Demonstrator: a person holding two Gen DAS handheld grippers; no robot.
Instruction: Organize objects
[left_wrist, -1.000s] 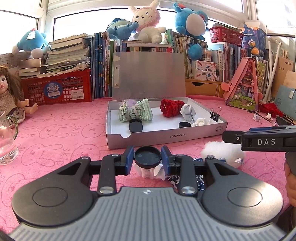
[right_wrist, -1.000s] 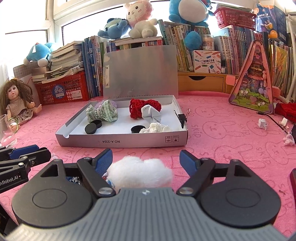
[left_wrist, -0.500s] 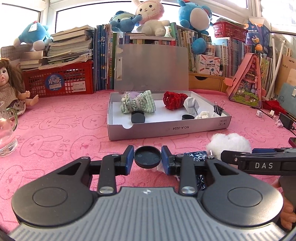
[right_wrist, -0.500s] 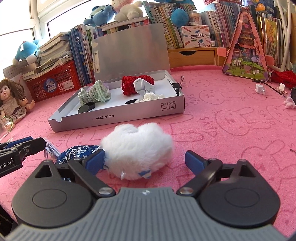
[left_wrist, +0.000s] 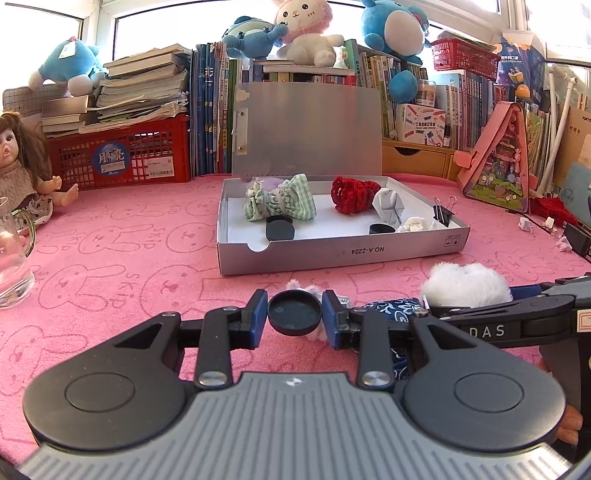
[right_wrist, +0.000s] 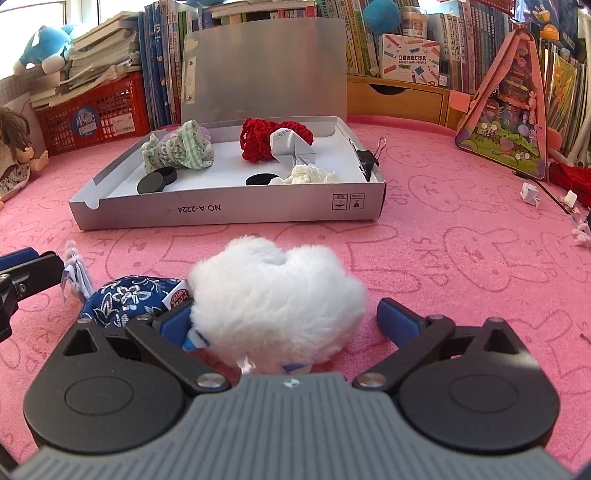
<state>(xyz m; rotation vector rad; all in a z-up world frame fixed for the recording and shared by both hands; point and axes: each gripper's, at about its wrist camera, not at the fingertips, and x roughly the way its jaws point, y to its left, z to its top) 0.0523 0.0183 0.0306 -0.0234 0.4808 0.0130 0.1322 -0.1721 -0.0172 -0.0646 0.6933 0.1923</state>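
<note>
The left claw (left_wrist: 294, 318) sits low over the desk (left_wrist: 122, 258), its blue pads pinched on a round black cap (left_wrist: 294, 312) held level between them; the right claw (right_wrist: 284, 321) is spread wide around a white fluffy pom-pom (right_wrist: 277, 295) that lies on the desk, the left pad touching the fur and the right pad apart from it; at 9 o'clock of the pom-pom, touching it, lies a blue floral pouch (right_wrist: 129, 295).

The side of the right tool, seen from the left wrist view, reads "DAS" (left_wrist: 484, 331); the grey cardboard box (right_wrist: 229, 212) at 12 o'clock, its lid standing open, is printed "NO.A-2224" upside down on its front wall; inside it lie a green checked cloth bundle (right_wrist: 179, 149), a red crocheted piece (right_wrist: 258, 138), a folded paper figure (right_wrist: 291, 149), a crumpled white tissue (right_wrist: 304, 175) and two more black caps (right_wrist: 157, 180); a black binder clip (right_wrist: 365, 158) grips the box's right wall.

The desk wears a pink cloth stamped with rabbit faces and "SKIP"; books, a red crate (left_wrist: 118, 155), plush toys and a doll (left_wrist: 22, 173) line the sunlit window wall.
</note>
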